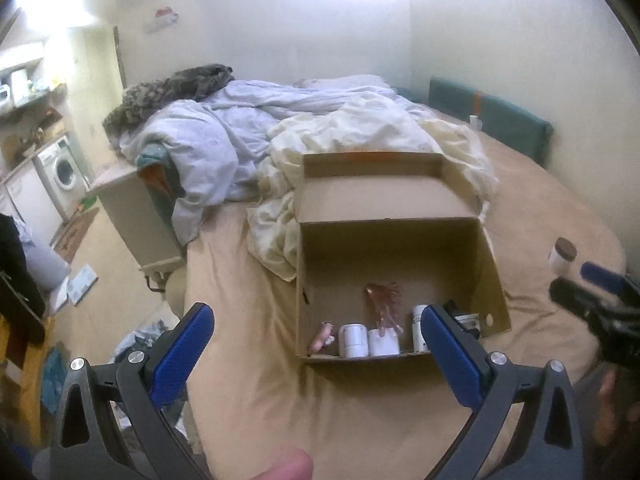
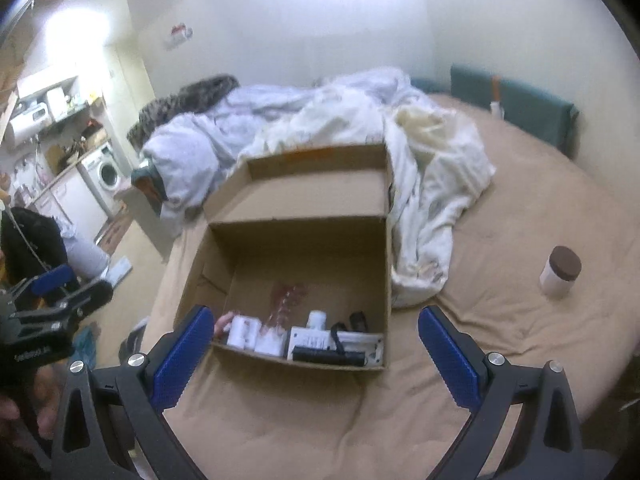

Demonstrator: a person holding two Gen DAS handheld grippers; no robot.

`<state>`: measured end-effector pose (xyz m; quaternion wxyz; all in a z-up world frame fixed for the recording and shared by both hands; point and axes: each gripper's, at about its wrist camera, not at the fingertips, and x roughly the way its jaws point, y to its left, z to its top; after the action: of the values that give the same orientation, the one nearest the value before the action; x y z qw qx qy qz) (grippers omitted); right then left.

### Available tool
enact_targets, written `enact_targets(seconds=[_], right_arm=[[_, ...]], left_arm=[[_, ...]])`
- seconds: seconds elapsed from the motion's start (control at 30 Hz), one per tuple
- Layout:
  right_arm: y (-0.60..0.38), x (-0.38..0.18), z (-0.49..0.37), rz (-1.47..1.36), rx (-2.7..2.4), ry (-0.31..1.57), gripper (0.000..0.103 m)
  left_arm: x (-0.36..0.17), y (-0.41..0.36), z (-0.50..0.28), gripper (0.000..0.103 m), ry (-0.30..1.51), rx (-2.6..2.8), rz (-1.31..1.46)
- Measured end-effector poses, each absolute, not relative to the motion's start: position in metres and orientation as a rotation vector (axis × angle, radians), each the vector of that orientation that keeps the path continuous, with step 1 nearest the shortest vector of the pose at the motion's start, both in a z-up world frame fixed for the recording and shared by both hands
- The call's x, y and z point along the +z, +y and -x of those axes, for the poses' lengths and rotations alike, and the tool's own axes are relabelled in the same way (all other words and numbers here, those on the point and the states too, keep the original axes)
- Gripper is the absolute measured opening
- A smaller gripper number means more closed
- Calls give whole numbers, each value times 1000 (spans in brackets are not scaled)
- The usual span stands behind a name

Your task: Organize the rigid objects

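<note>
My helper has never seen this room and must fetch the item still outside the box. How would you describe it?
On the tan bed, look right of the open cardboard box. A small white jar stands upright there, alone on the sheet. Its dark brown lid sets it apart from the containers packed inside the box.

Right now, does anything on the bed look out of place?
Yes: one white jar with a brown lid stands alone on the tan bedsheet, right of the cardboard box, while the other small items already sit inside it.
</note>
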<state>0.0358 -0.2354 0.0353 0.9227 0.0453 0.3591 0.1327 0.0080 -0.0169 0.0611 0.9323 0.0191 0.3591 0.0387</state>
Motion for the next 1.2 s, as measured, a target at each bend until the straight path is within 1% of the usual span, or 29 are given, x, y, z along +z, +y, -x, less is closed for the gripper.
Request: enact_targets(seconds=[0.07, 0.17, 0.27, 0.37, 0.53, 1.2], right_arm=[[-237, 30, -33, -101, 265, 723, 103], [-237, 19, -36, -113, 265, 756, 103], [-235, 18, -37, -84, 247, 742, 103], [-233, 12, -41, -85, 247, 763, 103], [-222, 3, -43, -69, 261, 795, 103], [-219, 0, -44, -38, 238, 795, 103]], left_arm=[[55, -14, -8, 103, 738, 89, -34], [39, -6, -10, 103, 747, 112, 1], [26, -2, -12, 103, 768, 150, -1], [24, 0, -16, 103, 774, 144, 19], [13, 5, -24, 103, 845, 115, 68], [13, 0, -22, 103, 845, 114, 46]])
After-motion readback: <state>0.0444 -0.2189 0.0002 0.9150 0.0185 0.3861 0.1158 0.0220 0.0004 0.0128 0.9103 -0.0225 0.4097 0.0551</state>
